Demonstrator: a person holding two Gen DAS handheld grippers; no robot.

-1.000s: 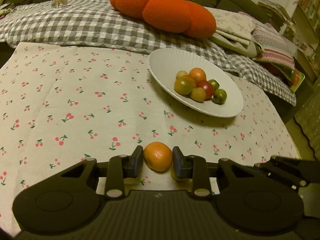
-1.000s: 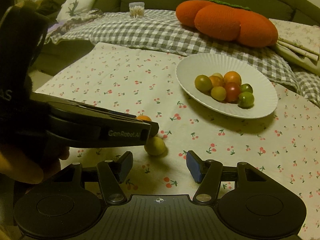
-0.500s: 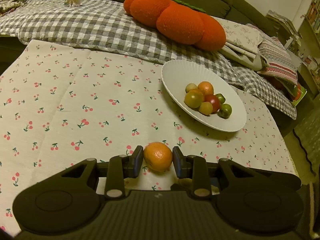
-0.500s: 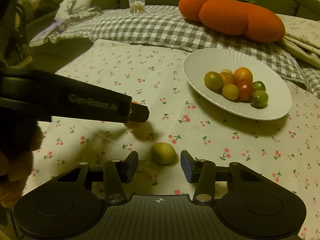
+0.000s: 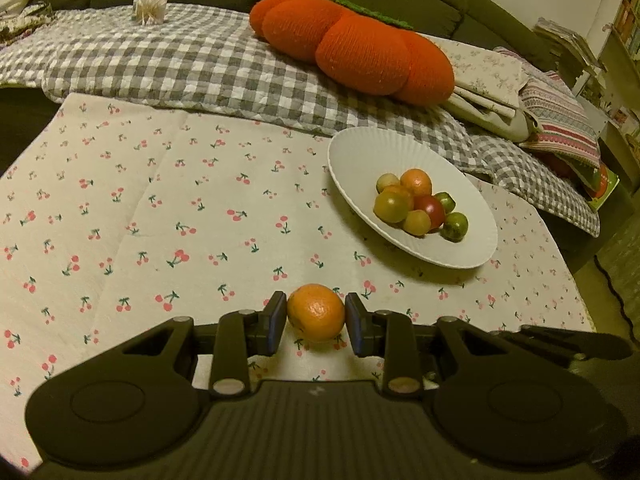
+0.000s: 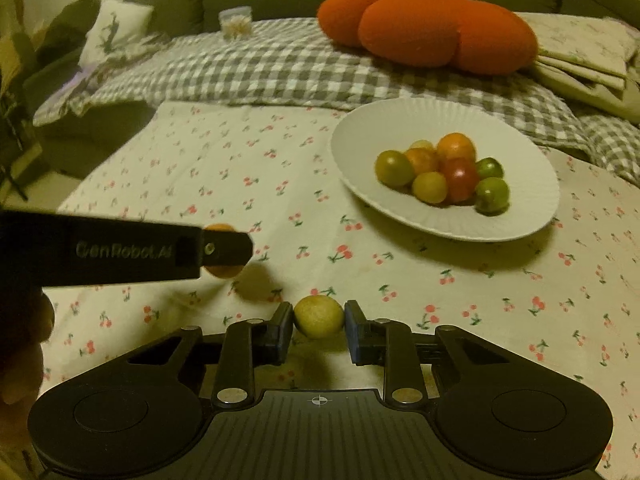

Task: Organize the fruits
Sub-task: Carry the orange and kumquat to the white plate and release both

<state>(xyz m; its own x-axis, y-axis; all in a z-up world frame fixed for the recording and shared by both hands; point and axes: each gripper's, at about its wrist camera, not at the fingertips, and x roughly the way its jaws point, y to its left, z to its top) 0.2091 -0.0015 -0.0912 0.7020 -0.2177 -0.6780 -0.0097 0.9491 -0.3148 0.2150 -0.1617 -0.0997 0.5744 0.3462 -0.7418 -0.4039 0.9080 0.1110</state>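
My left gripper (image 5: 316,322) is shut on a small orange fruit (image 5: 316,312) and holds it above the cherry-print tablecloth (image 5: 160,220). In the right wrist view the left gripper (image 6: 224,250) shows from the side with the orange fruit (image 6: 220,270) in it, lifted above its shadow. My right gripper (image 6: 318,326) is shut on a yellow-green fruit (image 6: 319,316) low over the cloth. A white ribbed plate (image 5: 360,152) holds several small fruits (image 5: 416,204); it also shows in the right wrist view (image 6: 400,120).
An orange pumpkin-shaped cushion (image 5: 356,46) lies on a grey checked blanket (image 5: 180,68) behind the table. A clear cup of cotton swabs (image 5: 150,4) stands at the back left. Folded cloths (image 5: 560,128) lie at the right. The table edge (image 5: 576,292) drops off at the right.
My left gripper lifted the orange fruit off the cloth and moved up. My right gripper moved forward around the yellow-green fruit and closed on it.
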